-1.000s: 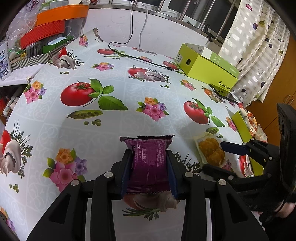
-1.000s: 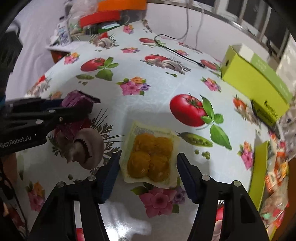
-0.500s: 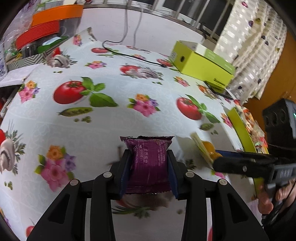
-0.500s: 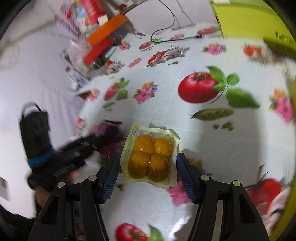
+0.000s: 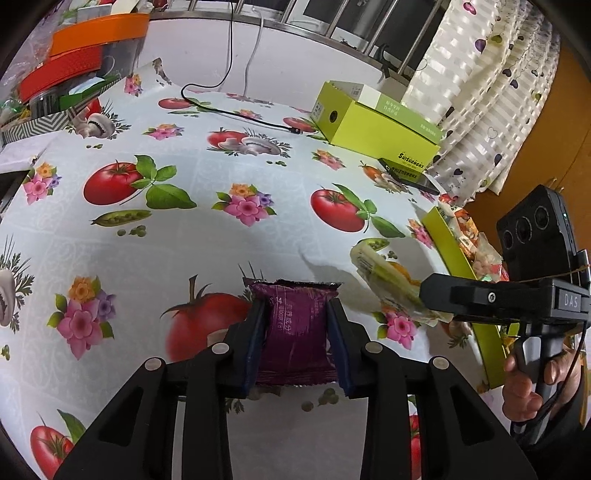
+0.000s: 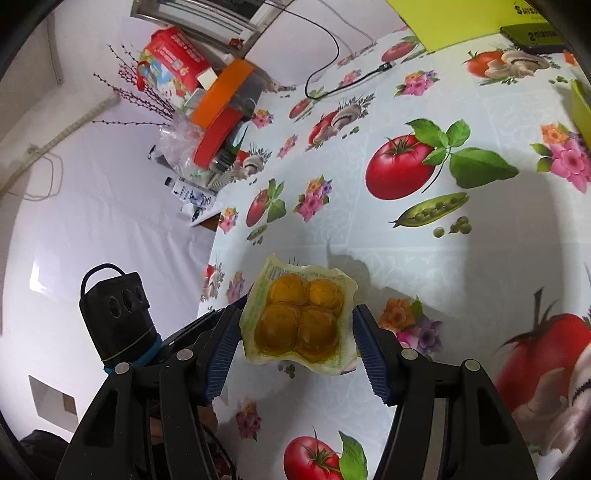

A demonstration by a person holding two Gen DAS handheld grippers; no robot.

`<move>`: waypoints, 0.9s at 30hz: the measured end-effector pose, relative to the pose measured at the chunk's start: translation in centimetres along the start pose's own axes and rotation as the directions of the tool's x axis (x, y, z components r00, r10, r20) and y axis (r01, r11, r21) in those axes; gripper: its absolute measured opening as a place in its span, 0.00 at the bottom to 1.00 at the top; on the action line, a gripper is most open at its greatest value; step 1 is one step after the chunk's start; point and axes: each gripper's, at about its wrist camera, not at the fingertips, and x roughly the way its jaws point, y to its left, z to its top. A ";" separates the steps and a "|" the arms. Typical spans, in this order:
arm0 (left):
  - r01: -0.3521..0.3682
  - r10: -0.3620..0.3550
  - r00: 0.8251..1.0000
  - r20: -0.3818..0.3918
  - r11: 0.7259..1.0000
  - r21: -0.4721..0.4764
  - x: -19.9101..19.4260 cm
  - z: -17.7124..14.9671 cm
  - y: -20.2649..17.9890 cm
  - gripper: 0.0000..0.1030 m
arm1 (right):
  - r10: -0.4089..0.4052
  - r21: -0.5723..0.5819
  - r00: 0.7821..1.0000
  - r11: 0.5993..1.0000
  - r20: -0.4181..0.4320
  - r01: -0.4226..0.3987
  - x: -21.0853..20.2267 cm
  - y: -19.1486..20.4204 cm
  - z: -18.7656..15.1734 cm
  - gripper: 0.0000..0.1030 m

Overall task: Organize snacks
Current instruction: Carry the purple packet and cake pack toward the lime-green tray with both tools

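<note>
- At far left of my left tong's view, stacked containers with an orange lid and a red lid crowd the table's back corner.
- The table wears a tablecloth printed with tomatoes, mushrooms, flowers and pea pods; a black cable trails across its far side.
- Centre frame, my left gripper has the purple snack packet between its blue pads; the jaws are closing on it, pressing both sides, and the packet hangs clear above the cloth.
- Further right, a lime-green box sits near the curtain, a dark phone just beside it.
- At the right edge of the table stands a green tray with snack packs inside.
- Far right in that view, my right hand grips the handle of the other tong.
- In the right tong's own view, my right gripper stands wide, both pads against the edges of a clear packet of four yellow cakes, held up off the cloth.
- Left of that packet, the left tong's body and camera show against the white wall.
</note>
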 end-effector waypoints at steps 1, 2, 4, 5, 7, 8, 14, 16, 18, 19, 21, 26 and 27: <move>0.006 -0.006 1.000 0.003 1.000 0.000 -0.2 0.0 -0.2 0.29 | 0.000 -0.002 1.000 1.000 0.005 0.000 -0.3 0.1 -0.1 0.59; 0.009 -0.009 1.000 0.006 1.000 0.001 -0.3 0.0 -0.3 0.24 | -0.002 -0.007 1.000 1.000 0.011 0.002 -0.6 0.3 -0.2 0.59; 0.016 -0.016 1.000 0.011 1.000 0.007 -0.7 0.0 -0.6 0.20 | -0.006 -0.014 1.000 1.000 0.023 0.006 -1.2 0.5 -0.5 0.59; 0.014 -0.014 1.000 0.012 1.000 0.015 -0.8 0.0 -0.8 0.20 | -0.013 -0.021 0.999 1.000 0.030 0.014 -1.6 0.7 -0.6 0.59; -0.004 0.004 1.000 0.009 0.999 0.033 -0.8 -0.1 -1.2 0.15 | -0.038 -0.038 0.998 0.999 0.045 0.039 -2.3 1.0 -0.9 0.59; -0.004 0.003 1.000 0.007 0.999 0.033 -0.8 -0.2 -1.2 0.15 | -0.043 -0.040 0.998 0.998 0.050 0.045 -2.5 1.0 -1.0 0.59; -0.006 0.006 1.000 -0.004 0.999 0.049 -0.9 -0.3 -1.4 0.15 | -0.066 -0.034 0.996 0.997 0.063 0.069 -3.5 0.5 -1.8 0.59; 0.006 -0.005 1.000 -0.012 1.000 0.031 -0.8 -0.3 -1.3 0.22 | -0.066 -0.033 0.996 0.997 0.063 0.068 -3.7 0.2 -2.0 0.59; 0.005 -0.006 0.999 -0.041 1.000 -0.009 -0.4 -0.4 -1.0 0.45 | -0.068 -0.033 0.996 0.997 0.062 0.070 -3.9 0.1 -2.2 0.59; -0.001 0.000 0.999 -0.045 1.000 -0.023 -0.3 -0.5 -0.9 0.58 | -0.068 -0.033 0.996 0.997 0.061 0.070 -3.9 0.0 -2.3 0.59; -0.017 0.016 0.999 -0.046 1.000 -0.021 -0.1 -0.7 -1.3 0.61 | -0.069 -0.035 0.996 0.997 0.062 0.071 -4.0 0.0 -2.4 0.59; -0.092 0.095 0.993 -0.075 0.995 0.038 1.2 -0.6 -2.9 0.61 | -0.078 -0.038 0.995 0.996 0.065 0.081 -4.2 -0.1 -2.6 0.59; -0.100 0.104 0.991 -0.080 0.993 0.057 1.5 -0.5 -3.1 0.61 | -0.081 -0.039 0.995 0.996 0.065 0.084 -4.2 -0.1 -2.6 0.59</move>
